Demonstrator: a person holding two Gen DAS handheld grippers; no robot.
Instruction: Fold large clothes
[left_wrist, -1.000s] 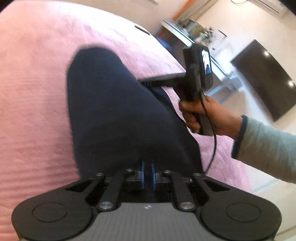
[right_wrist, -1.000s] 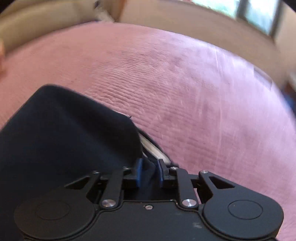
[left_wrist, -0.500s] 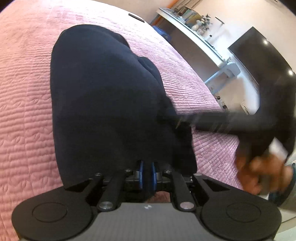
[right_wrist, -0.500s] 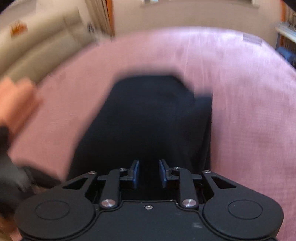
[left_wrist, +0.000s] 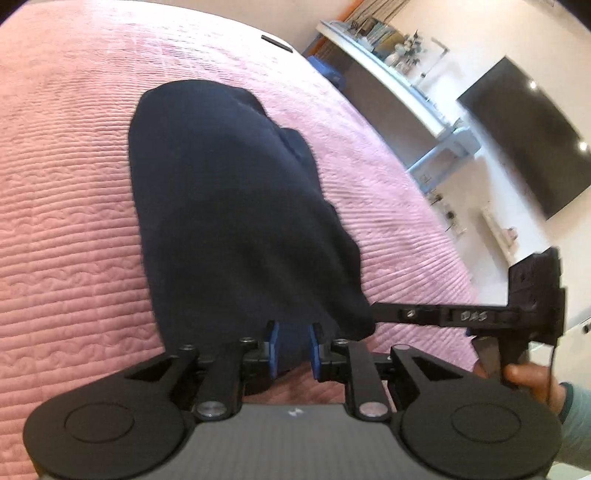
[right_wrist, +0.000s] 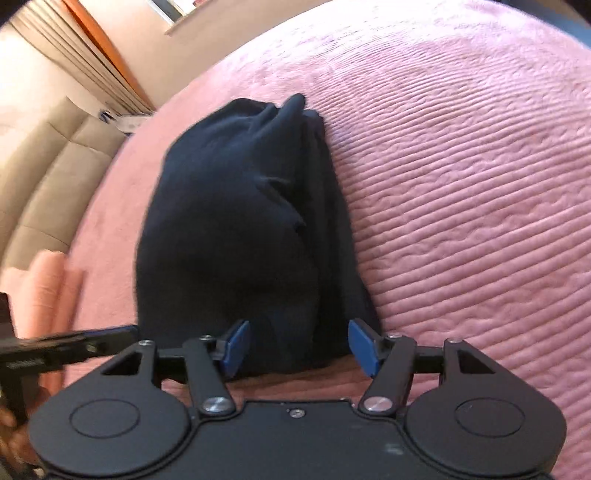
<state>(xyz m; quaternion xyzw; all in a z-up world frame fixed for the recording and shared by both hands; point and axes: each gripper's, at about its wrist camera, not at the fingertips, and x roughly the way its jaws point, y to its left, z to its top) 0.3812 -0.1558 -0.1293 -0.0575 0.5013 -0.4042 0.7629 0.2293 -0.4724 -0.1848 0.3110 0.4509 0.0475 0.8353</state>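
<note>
A dark navy garment (left_wrist: 229, 214) lies folded in a long bundle on the pink quilted bedspread (left_wrist: 66, 206). It also shows in the right wrist view (right_wrist: 236, 229). My left gripper (left_wrist: 293, 349) sits at the garment's near edge, its blue pads a narrow gap apart with dark cloth between them. My right gripper (right_wrist: 299, 345) is open wide at the same near edge, pads on either side of the bundle, gripping nothing. The right gripper also shows from the side in the left wrist view (left_wrist: 373, 317), its finger tips at the bundle's right corner.
The pink bedspread (right_wrist: 461, 184) spreads wide around the garment. A white desk (left_wrist: 391, 74) and a dark screen (left_wrist: 524, 136) stand past the bed's right side. A beige sofa (right_wrist: 48, 170) and a pink item (right_wrist: 40, 291) lie to the left.
The right gripper has opened wide and let go of the garment. The left gripper's pads have parted a little. The bundle now lies flat on the bed.
</note>
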